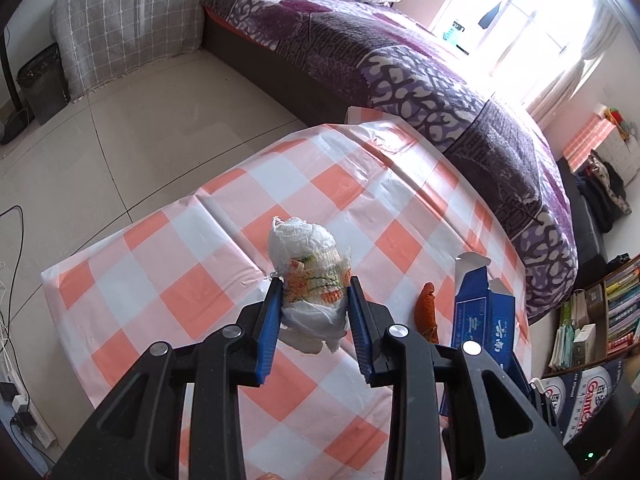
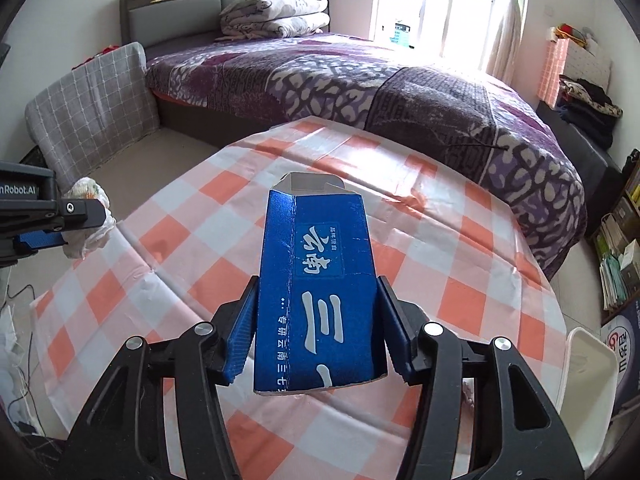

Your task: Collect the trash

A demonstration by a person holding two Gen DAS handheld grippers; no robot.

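My left gripper (image 1: 313, 284) is shut on a crumpled white wad of wrapper (image 1: 310, 276) with orange and green print, held above the checked table (image 1: 160, 272). It also shows at the left edge of the right wrist view (image 2: 86, 216). My right gripper (image 2: 316, 292) is shut on an open blue carton (image 2: 320, 284) with white lettering, held upright above the table (image 2: 460, 240). The carton also shows in the left wrist view (image 1: 480, 312). An orange scrap (image 1: 426, 306) lies on the table between the wad and the carton.
A bed with a purple cover (image 2: 400, 88) runs along the table's far side. A white bin (image 2: 588, 392) stands at the table's right corner. A dark waste bin (image 1: 42, 80) sits on the floor far left beside a grey checked chair (image 1: 128, 24). Bookshelves (image 1: 608, 312) stand at right.
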